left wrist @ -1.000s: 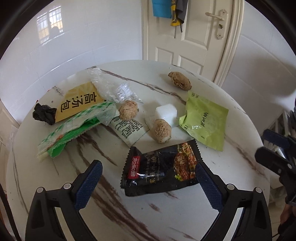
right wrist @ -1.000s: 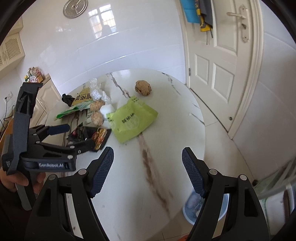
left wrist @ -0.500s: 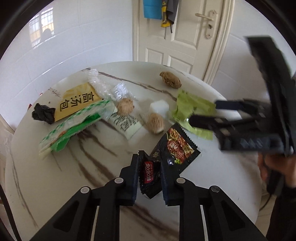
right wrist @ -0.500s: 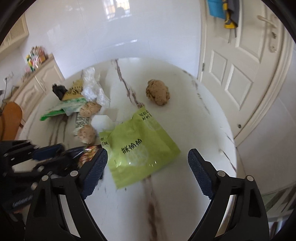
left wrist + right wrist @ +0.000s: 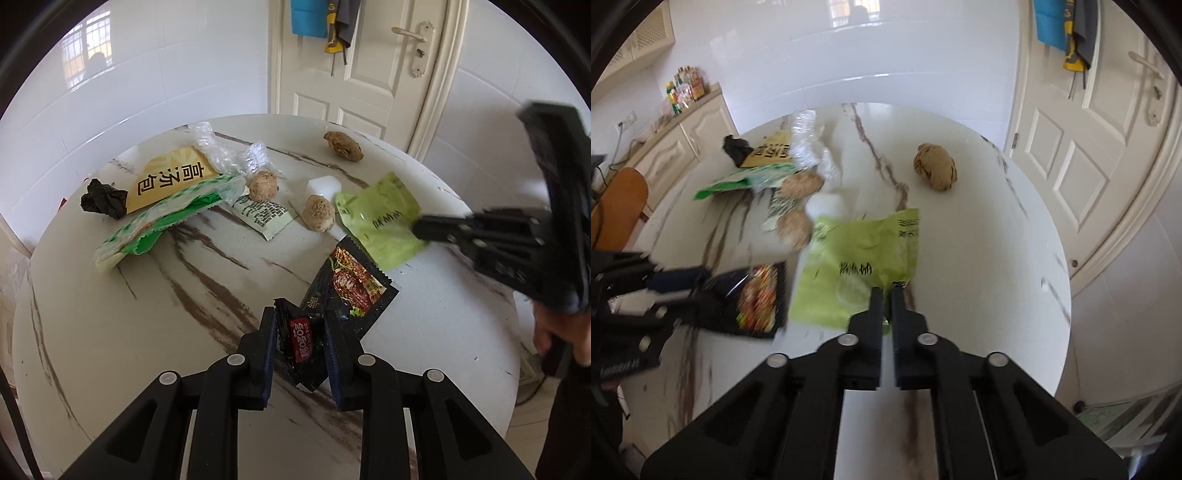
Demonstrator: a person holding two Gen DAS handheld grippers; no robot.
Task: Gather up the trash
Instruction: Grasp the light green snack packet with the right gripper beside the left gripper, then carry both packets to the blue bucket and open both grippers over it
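While the left gripper stood wide open over the black snack wrapper a second ago, the left wrist view now shows its fingers narrowed onto the wrapper's near, crumpled end, with the red label caught between them. The wrapper's long axis runs from the fingers up toward the far right, its printed end lying over the round marbled desk, and whether that end is clear of the surface cannot be told. To its right, the right gripper reaches in from the edge of the view and meets the near right edge of the green packet. Other litter lies farther off: a yellow sachet, a green-and-white bag, clear film, a black wad and several brown lumps.

In the right wrist view, the right gripper, open half a second ago, has its fingers drawn nearly together on the packet's near corner. The green packet is buckled, and its long axis runs from that near corner toward the far left, its print facing up. At the left edge, blurred, the left gripper holds the black wrapper. Judged from these grips, both pieces are secured and are likely ready to be lifted toward a bin.
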